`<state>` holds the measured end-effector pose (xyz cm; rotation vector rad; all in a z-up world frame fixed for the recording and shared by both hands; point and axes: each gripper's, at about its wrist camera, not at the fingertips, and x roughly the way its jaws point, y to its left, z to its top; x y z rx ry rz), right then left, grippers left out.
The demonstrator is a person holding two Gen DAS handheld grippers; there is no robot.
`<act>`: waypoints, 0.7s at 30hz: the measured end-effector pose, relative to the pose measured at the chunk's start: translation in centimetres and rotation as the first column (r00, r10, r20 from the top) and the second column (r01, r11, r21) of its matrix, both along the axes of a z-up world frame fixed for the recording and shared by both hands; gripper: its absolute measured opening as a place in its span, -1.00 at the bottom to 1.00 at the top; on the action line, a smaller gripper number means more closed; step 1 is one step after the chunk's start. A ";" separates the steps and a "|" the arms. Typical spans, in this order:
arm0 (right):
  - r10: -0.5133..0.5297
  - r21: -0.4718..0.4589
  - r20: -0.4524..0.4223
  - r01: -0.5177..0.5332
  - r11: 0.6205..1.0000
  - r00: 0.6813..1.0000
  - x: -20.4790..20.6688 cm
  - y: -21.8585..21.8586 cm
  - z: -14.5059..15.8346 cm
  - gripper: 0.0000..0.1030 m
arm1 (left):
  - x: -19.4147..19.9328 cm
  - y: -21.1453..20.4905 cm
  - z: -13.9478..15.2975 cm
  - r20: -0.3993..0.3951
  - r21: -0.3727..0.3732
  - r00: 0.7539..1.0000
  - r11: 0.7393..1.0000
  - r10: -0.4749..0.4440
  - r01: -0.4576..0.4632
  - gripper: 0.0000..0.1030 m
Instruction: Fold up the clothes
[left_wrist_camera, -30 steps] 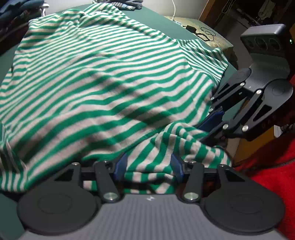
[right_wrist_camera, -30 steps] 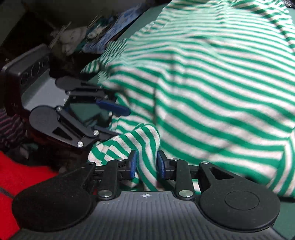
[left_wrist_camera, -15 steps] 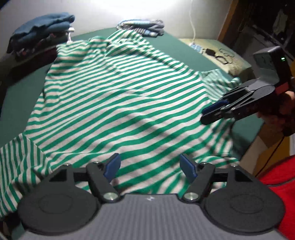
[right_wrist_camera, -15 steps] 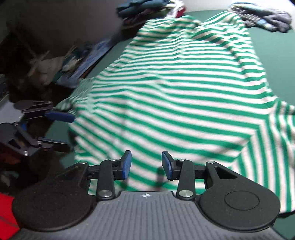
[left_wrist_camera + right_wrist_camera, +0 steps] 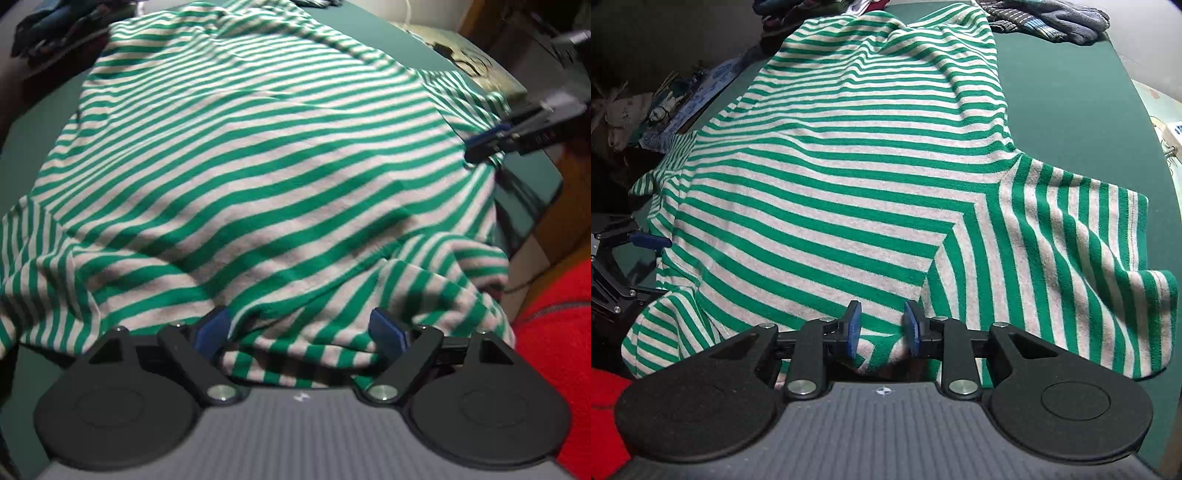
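While spread over the green table point(image 5: 1071, 92), filling mid-frame: striped shirt point(image 5: 849, 184). Left gripper point(image 5: 301, 328) wide open, right gripper point(image 5: 881, 326) parted, bunched near edge between both. Risk: closing on stacked layers, dragging wrinkles.

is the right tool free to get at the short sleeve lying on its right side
Probably yes. The sleeve lies flat on the green surface just right of the right tool, with nothing on top of it. The tool is open, with only a fold of the striped shirt between its fingers.
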<state>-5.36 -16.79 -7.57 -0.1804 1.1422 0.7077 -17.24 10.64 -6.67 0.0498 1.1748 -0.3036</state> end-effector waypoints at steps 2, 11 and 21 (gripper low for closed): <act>0.025 -0.052 0.001 -0.025 0.998 1.000 0.3 1.2 0.4 -0.47 | 0.7 1.0 1.5 0.025 -0.013 0.999 1.000 -0.026 0.026 0.29; -0.189 -0.092 0.244 0.217 0.972 0.951 6.9 2.7 3.1 0.08 | 12.1 11.2 3.6 0.340 0.094 0.931 0.980 0.133 -0.174 0.58; -0.276 -0.170 0.279 0.330 0.928 0.920 13.7 4.2 0.3 0.01 | 21.7 16.4 -0.8 0.339 0.115 0.911 0.951 0.233 -0.286 0.40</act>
